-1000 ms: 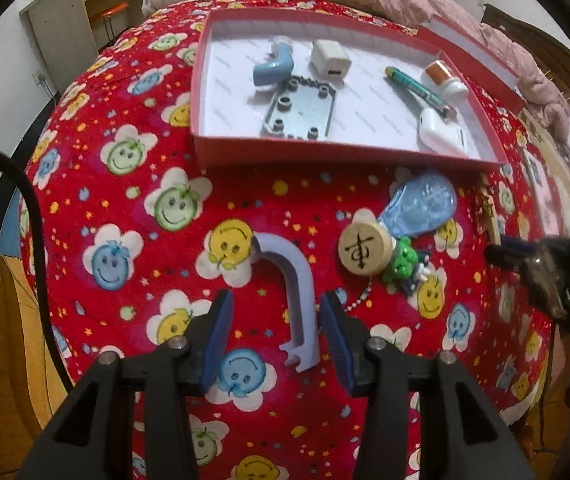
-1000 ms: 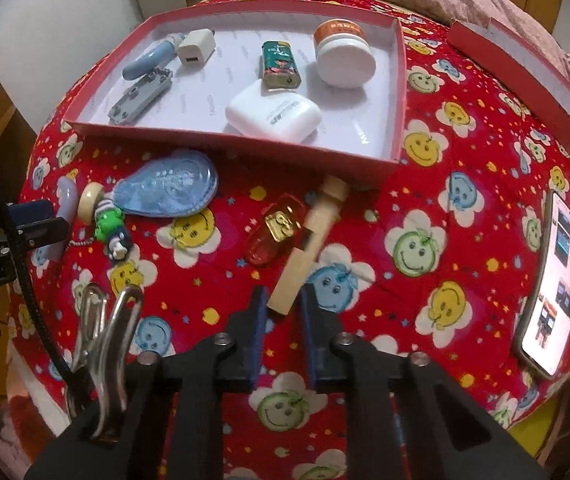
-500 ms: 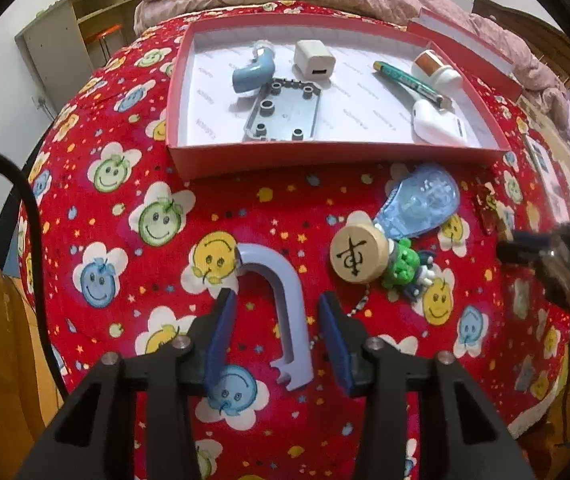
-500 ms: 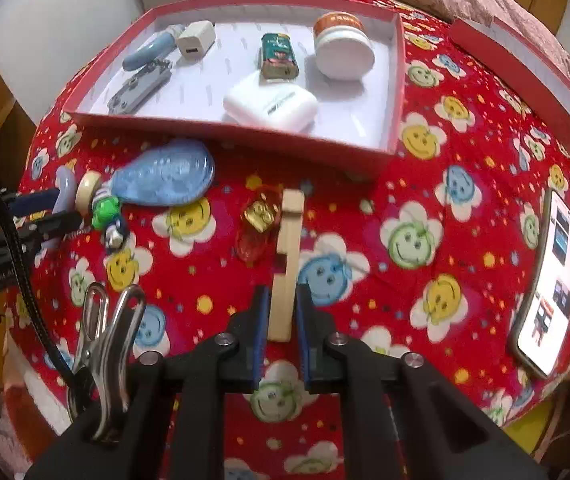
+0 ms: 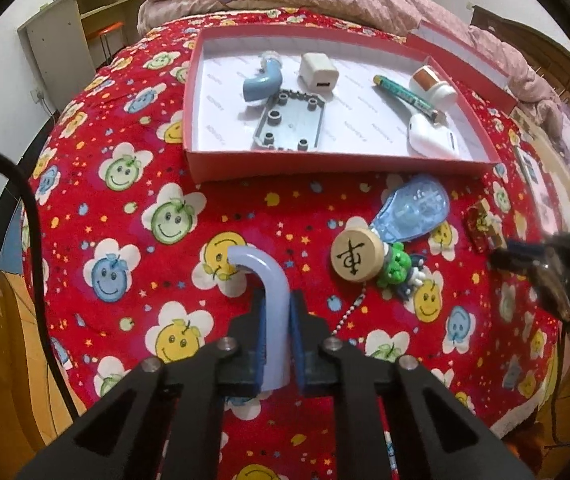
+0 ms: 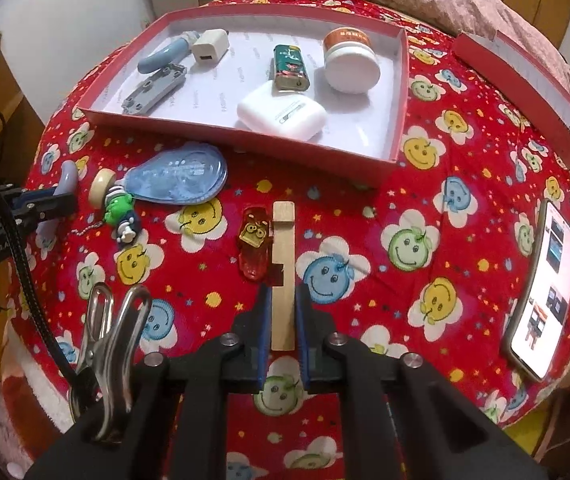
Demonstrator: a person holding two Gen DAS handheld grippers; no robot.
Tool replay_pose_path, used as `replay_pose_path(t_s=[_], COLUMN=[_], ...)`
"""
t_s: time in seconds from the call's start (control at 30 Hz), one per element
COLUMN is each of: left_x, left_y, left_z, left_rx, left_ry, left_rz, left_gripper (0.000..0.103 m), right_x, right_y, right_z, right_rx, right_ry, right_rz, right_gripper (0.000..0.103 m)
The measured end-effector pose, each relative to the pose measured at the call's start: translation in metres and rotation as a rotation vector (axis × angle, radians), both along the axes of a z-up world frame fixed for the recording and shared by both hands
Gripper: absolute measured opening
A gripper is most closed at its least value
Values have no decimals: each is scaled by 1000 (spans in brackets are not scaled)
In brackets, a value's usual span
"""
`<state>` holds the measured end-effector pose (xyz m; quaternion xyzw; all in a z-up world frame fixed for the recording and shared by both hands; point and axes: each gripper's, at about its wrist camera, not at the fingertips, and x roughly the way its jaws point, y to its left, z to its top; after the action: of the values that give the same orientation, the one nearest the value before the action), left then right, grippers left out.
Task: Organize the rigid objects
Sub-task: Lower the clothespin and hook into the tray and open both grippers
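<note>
Here, the hook is pinched by the left gripper, the stick by the right gripper, with the box at 12 o'clock.

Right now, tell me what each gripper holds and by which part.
Left gripper clamps the blue hook by its straight shank. Right gripper clamps the wooden stick near its lower end.

You had one red tray holding six items, six loose items on the cloth, and one phone.
</note>
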<state>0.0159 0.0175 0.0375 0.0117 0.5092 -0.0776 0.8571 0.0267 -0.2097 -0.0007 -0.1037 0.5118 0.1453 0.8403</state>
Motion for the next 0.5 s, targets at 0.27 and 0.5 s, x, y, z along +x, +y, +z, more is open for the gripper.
replay_pose_path(t_s=[0.27,0.5], left_x=[-5,0], left_y=[3,1], left_z=[15,32], left_rx=[-21,-23], left_ry=[-24,-54], left_rz=[-2,-18], left_gripper=[11,11], right_x=[-5,-7], right_y=[-1,2], right_z=[11,24], right_rx=[17,30], right_ry=[-13,-34], right_rz=[5,17], right_gripper=[12,12])
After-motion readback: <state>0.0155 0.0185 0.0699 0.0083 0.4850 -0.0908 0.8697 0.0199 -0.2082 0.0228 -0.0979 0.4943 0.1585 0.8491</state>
